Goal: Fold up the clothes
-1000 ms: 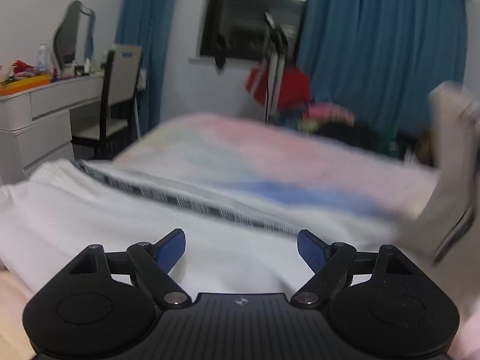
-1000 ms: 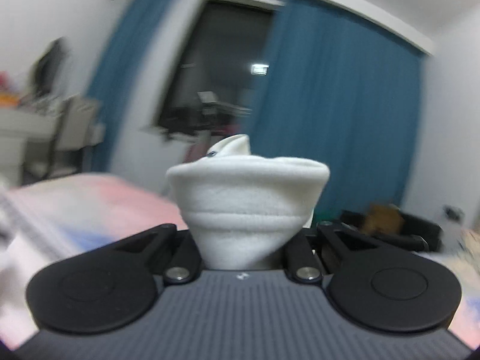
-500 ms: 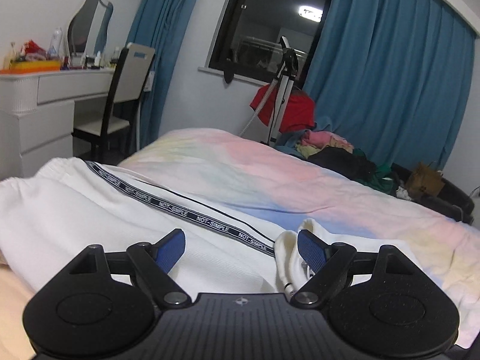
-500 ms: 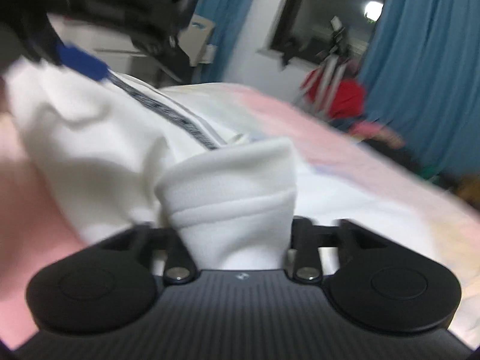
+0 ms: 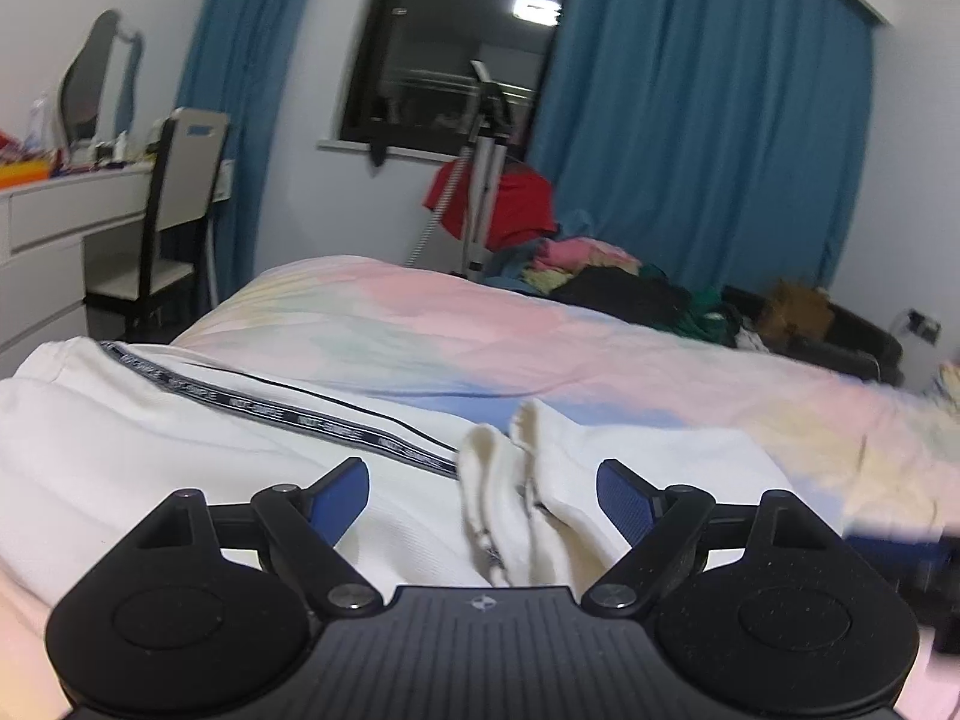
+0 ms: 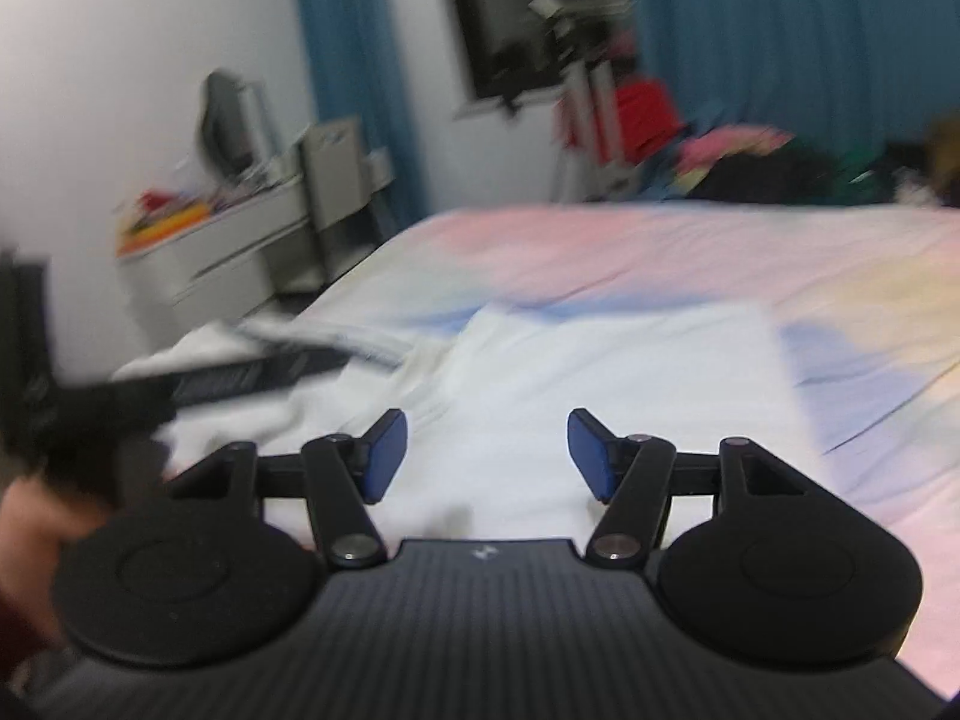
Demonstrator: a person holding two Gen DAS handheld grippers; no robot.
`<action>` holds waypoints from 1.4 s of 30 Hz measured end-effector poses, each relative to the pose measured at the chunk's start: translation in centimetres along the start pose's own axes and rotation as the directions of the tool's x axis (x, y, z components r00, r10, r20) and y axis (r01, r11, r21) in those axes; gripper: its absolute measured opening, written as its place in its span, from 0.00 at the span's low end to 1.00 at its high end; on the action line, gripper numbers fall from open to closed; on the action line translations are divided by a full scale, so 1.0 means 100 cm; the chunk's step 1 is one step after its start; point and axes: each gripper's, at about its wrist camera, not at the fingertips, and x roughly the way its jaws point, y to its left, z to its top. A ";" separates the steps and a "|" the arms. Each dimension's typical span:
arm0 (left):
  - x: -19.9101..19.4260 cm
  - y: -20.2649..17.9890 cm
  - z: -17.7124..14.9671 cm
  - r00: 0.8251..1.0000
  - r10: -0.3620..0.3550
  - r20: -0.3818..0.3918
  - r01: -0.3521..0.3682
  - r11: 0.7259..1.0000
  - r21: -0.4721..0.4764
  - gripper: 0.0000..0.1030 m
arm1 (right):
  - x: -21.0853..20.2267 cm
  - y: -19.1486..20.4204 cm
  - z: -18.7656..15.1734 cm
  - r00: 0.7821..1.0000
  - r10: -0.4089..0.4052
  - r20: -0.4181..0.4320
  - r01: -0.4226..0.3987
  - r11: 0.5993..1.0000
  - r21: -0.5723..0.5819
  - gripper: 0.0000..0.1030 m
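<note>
Left wrist view: left gripper (image 5: 483, 495) has both blue pads spread wide with nothing between them. The white trousers (image 5: 180, 450) lie on the pastel bed (image 5: 540, 336), near and left; a black lettered stripe (image 5: 288, 414) runs diagonally across them from far left toward centre. Ribbed cuffs (image 5: 516, 480) sit bunched just ahead of the open pads, doubled onto the white cloth. A heap of other clothes (image 5: 600, 276) lies at the far edge of the bed, well apart. Right wrist view (blurred by motion): right gripper (image 6: 487, 450) is likewise wide open and carries nothing; under it a flat white panel of the trousers (image 6: 600, 372) spreads to the right, its far and right edges fairly straight. The left gripper shows as a dark smear at near left. Judgement: the cuff end appears laid over the body of the trousers, so one fold seems in place; whether another fold or only smoothing is due, the views do not settle. To do this well: keep the layers square, line the cuffs up with the edge beneath, pinch both layers together at a corner, not one, and lift low so the fold does not slide open.
</note>
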 end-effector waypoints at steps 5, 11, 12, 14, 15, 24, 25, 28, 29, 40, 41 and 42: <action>0.017 -0.009 -0.016 0.997 0.032 -0.072 -0.028 0.998 0.054 0.82 | 0.029 -0.022 -0.004 0.988 -0.153 -0.026 0.153 0.988 -0.002 0.61; 0.034 -0.002 -0.029 0.987 0.069 -0.148 -0.063 0.997 0.047 0.83 | 0.055 -0.049 -0.020 0.969 -0.211 -0.131 0.224 0.970 0.095 0.61; 0.035 0.000 -0.030 0.986 0.067 -0.151 -0.062 0.997 0.040 0.83 | 0.061 -0.051 -0.024 0.968 -0.205 -0.141 0.221 0.969 0.108 0.61; 0.032 0.005 -0.029 0.987 0.059 -0.152 -0.057 0.998 0.015 0.83 | 0.066 -0.050 -0.027 0.967 -0.209 -0.147 0.224 0.970 0.095 0.61; 0.028 0.010 -0.028 0.987 0.055 -0.154 -0.057 0.998 -0.011 0.83 | 0.068 -0.049 -0.029 0.966 -0.213 -0.147 0.226 0.971 0.080 0.61; -0.009 0.113 -0.024 0.948 0.133 -0.291 -0.255 0.863 -0.437 0.90 | 0.066 -0.047 -0.029 0.967 -0.210 -0.147 0.223 0.972 0.080 0.63; -0.010 0.129 -0.025 0.940 0.137 -0.314 -0.285 0.820 -0.496 0.90 | 0.066 -0.047 -0.029 0.967 -0.209 -0.147 0.223 0.971 0.083 0.63; -0.005 0.171 -0.035 0.944 0.090 -0.318 -0.295 0.663 -0.688 0.90 | 0.067 -0.047 -0.029 0.967 -0.208 -0.146 0.222 0.971 0.087 0.63; -0.002 0.184 -0.039 0.950 0.073 -0.303 -0.285 0.601 -0.747 0.90 | 0.067 -0.047 -0.029 0.967 -0.208 -0.146 0.222 0.971 0.087 0.63; 0.029 0.240 -0.023 0.949 0.266 -0.171 -0.282 0.469 -0.837 0.76 | 0.071 -0.039 -0.027 0.971 -0.202 -0.126 0.211 0.975 0.065 0.63; 0.031 0.243 -0.021 0.943 0.287 -0.169 -0.293 0.471 -0.832 0.71 | 0.071 -0.037 -0.027 0.973 -0.198 -0.122 0.206 0.977 0.056 0.63; 0.031 0.247 -0.020 0.939 0.303 -0.163 -0.296 0.467 -0.834 0.67 | 0.071 -0.036 -0.027 0.974 -0.195 -0.118 0.201 0.978 0.047 0.63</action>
